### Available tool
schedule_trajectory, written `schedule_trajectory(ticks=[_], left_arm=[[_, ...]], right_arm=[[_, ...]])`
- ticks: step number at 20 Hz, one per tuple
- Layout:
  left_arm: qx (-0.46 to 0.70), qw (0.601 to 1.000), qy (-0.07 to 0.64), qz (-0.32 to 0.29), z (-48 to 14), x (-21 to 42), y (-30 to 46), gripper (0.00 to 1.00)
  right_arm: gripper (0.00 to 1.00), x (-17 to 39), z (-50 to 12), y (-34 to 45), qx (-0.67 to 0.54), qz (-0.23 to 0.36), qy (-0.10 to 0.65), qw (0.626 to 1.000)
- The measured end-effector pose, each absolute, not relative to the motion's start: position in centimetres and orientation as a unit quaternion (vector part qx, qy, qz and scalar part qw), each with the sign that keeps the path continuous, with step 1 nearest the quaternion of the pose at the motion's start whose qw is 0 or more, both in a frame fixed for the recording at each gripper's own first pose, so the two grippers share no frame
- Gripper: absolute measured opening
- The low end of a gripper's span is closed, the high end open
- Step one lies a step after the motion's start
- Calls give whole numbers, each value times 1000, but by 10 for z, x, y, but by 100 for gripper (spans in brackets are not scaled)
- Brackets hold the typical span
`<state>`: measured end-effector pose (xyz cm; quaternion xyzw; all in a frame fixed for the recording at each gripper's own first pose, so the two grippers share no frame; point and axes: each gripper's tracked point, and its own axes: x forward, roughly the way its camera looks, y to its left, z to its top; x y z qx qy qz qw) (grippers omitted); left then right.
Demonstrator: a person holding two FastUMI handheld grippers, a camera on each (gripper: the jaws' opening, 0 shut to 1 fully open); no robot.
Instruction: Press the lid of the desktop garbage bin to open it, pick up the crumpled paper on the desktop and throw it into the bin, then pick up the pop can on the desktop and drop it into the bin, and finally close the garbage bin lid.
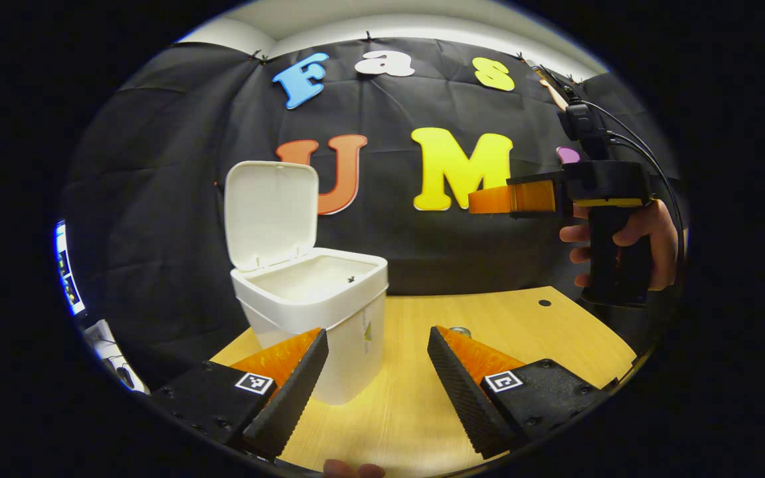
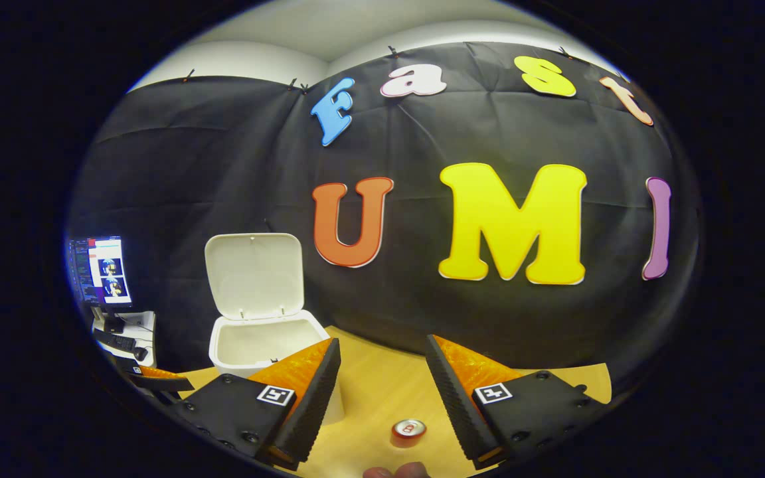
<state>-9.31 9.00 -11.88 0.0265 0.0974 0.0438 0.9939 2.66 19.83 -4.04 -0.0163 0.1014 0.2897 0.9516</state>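
The white desktop bin [image 1: 316,302] stands on the wooden table [image 1: 528,332] with its lid [image 1: 269,212] swung up and open. My left gripper [image 1: 378,332] is open and empty, low over the table just right of the bin. The top of the pop can [image 1: 460,330] peeks over its right finger. A hand holds my right gripper [image 1: 482,200] high to the right of the bin. In the right gripper view, the right gripper [image 2: 383,340] is open above the upright red pop can [image 2: 409,430]. The bin [image 2: 256,342] sits to its left with the lid [image 2: 254,275] raised.
A monitor [image 2: 100,272] and desk clutter stand off the table's left side. The left gripper [image 2: 163,380] shows low beside the bin. A small dark hole [image 1: 544,303] marks the table near its far right. The black cloth wall runs close behind the table.
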Motion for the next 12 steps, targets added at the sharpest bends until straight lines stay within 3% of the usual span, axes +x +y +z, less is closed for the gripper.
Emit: schedule_trajectory(ticks=[8,12], left_arm=[[38,992,117,-41,-158,-50,20,99],[41,988,142,-53,-197,-23,4,100]], right_arm=[[83,10,-86,60,-36,179,148,972],[83,-13,-118,15,-52,159,188,968]])
